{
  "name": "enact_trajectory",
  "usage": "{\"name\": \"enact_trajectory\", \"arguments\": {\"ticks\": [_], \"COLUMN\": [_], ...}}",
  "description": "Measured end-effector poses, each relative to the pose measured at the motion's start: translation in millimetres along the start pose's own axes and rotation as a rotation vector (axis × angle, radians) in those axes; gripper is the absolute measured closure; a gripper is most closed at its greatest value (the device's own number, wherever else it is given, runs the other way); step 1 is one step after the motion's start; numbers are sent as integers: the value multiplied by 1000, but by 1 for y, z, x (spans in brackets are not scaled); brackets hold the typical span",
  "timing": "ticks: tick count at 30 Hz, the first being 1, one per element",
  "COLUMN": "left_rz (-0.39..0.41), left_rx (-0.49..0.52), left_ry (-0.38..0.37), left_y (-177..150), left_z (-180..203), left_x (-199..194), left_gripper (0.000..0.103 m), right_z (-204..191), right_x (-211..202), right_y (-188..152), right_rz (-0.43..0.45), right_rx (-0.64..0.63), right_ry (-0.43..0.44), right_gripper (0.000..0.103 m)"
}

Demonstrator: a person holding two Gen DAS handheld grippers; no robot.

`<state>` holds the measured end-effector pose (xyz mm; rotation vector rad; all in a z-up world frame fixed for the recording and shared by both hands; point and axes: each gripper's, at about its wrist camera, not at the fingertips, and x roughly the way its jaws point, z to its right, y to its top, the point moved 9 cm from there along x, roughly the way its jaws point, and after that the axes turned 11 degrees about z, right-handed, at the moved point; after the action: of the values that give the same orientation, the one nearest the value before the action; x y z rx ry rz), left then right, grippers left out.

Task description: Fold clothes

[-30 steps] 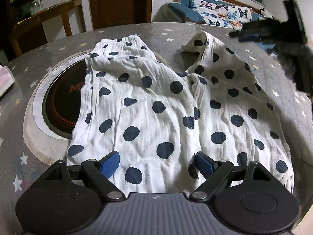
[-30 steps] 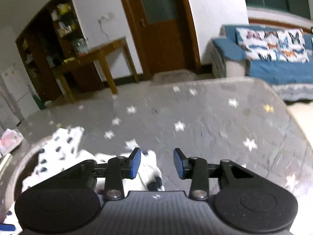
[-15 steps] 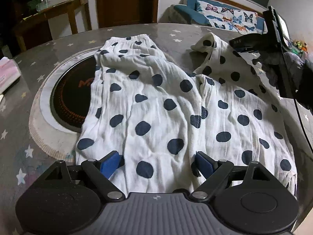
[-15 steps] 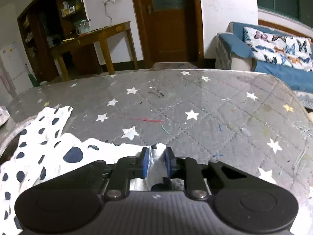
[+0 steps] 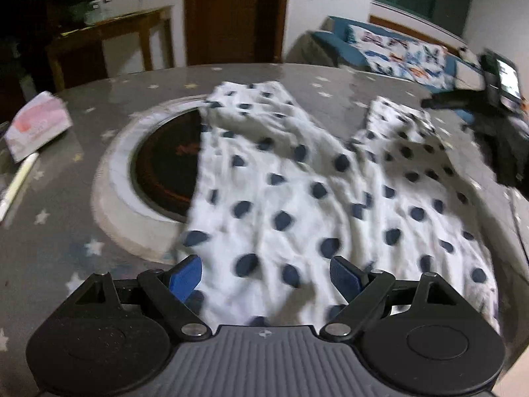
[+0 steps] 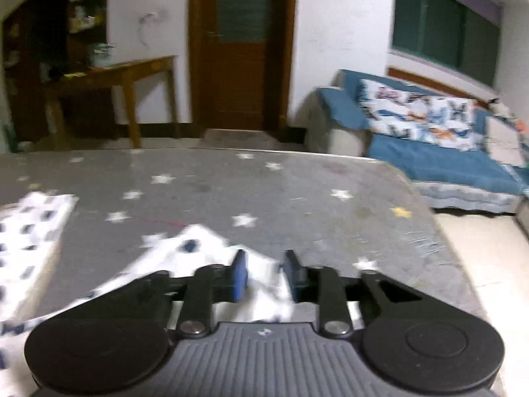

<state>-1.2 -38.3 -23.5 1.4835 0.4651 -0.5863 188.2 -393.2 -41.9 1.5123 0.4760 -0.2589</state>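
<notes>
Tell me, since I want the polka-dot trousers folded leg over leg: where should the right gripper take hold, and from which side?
Judging from the pose, the far cuff of the right leg of the trousers. It lies flat with bare table around it, so come in low from the outer side. The right gripper has just been opening, with cloth between its pads.

Trousers [image 5: 297, 192] lie on the table [image 5: 59, 241], partly over its inset hob [image 5: 165, 172].

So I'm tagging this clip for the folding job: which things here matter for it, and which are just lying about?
Job:
- dotted trousers, spread on the table
- left gripper, open over the waist end
- right gripper, jaws just opening, leg cloth between them

Lying about:
- tissue pack
- pen
- round hob
- sofa
</notes>
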Motion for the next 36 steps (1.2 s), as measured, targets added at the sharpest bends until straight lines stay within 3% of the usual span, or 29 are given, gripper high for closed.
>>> {"name": "enact_trajectory", "arguments": {"ticks": [4, 10, 18, 25, 36], "left_rz": [-11, -25, -2, 7, -15], "left_rx": [-6, -11, 4, -14, -38], "left_ry": [66, 71, 41, 52, 52], "left_y": [-8, -22, -21, -25, -29], "left_z": [-19, -29, -30, -36, -43], "left_x": [5, 8, 2, -8, -19], "left_gripper": [17, 19, 48, 70, 71], "right_z": [-28, -51, -60, -90, -179], "right_x": [-5, 3, -11, -8, 45], "right_y": [-11, -37, -34, -5, 23], "right_rz": [-36, -106, -83, -71, -112], "right_rx": [5, -49, -77, -36, -72], "right_ry": [101, 135, 143, 236, 376], "right_gripper": [55, 40, 35, 50, 65]}}
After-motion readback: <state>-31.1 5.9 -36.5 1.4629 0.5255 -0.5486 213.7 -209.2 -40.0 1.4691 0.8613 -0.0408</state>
